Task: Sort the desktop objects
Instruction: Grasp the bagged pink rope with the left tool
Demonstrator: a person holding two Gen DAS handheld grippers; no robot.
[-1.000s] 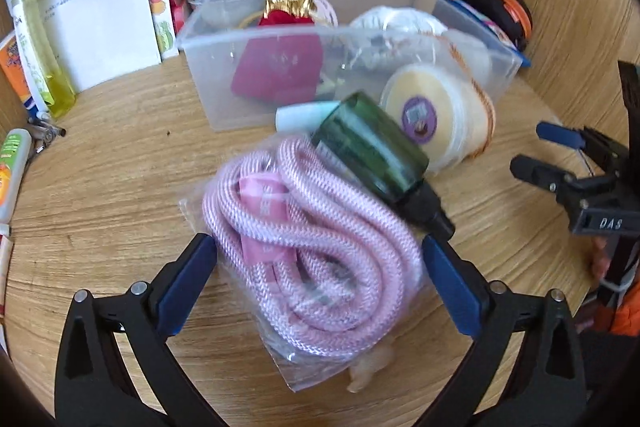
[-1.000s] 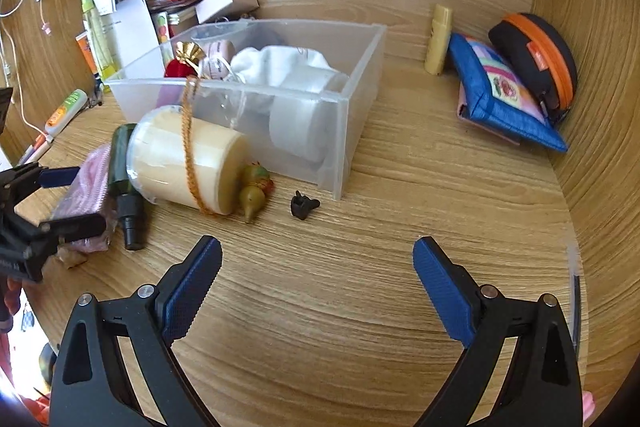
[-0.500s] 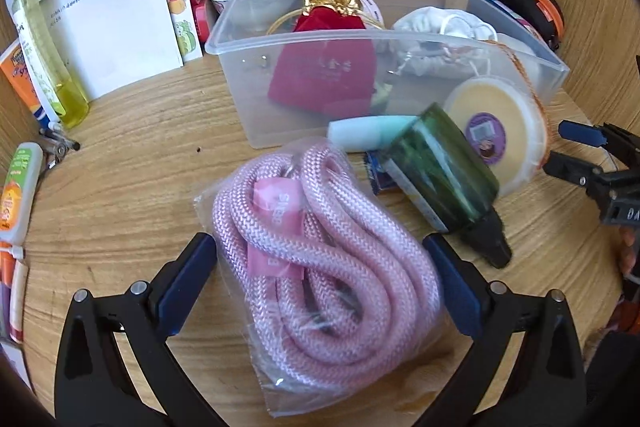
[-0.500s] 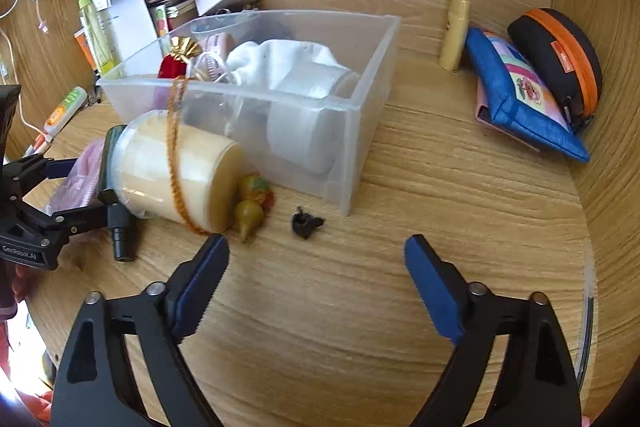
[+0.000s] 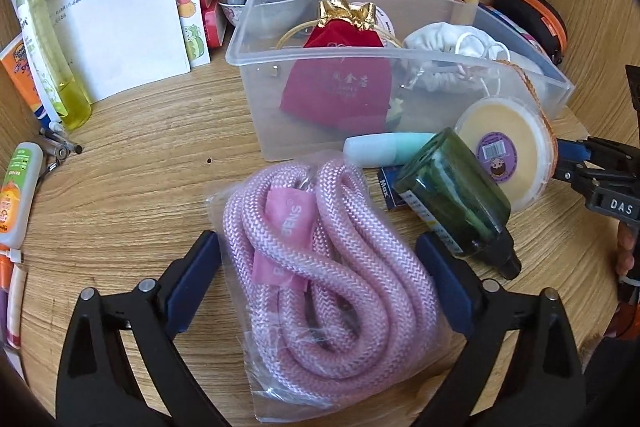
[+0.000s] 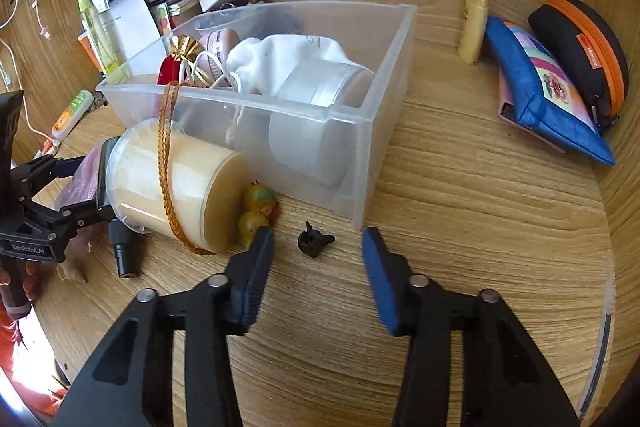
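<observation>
A bagged coil of pink rope [image 5: 320, 263] lies on the wooden desk between the two open fingers of my left gripper [image 5: 320, 283]; the pads stand just beside the bag. A dark green bottle [image 5: 452, 203] lies at its right. A clear plastic bin [image 5: 400, 67] holds a red pouch [image 5: 340, 83] and white cloth. My right gripper [image 6: 316, 275] is open, its fingers either side of a small black clip [image 6: 314, 239] in front of the bin [image 6: 360, 163]. A yellow cylinder tub [image 6: 176, 187] lies at the left.
Papers, a yellow-green bottle [image 5: 52, 67] and tubes stand at the left in the left wrist view. A blue pouch [image 6: 536, 91], an orange-trimmed black case [image 6: 580, 55] and a cream stick [image 6: 474, 23] lie by the right wall. A small fruit figure [image 6: 258, 207] sits beside the tub.
My left gripper has moved forward around the rope bag. My right gripper has moved forward and narrowed its opening around the black clip.
</observation>
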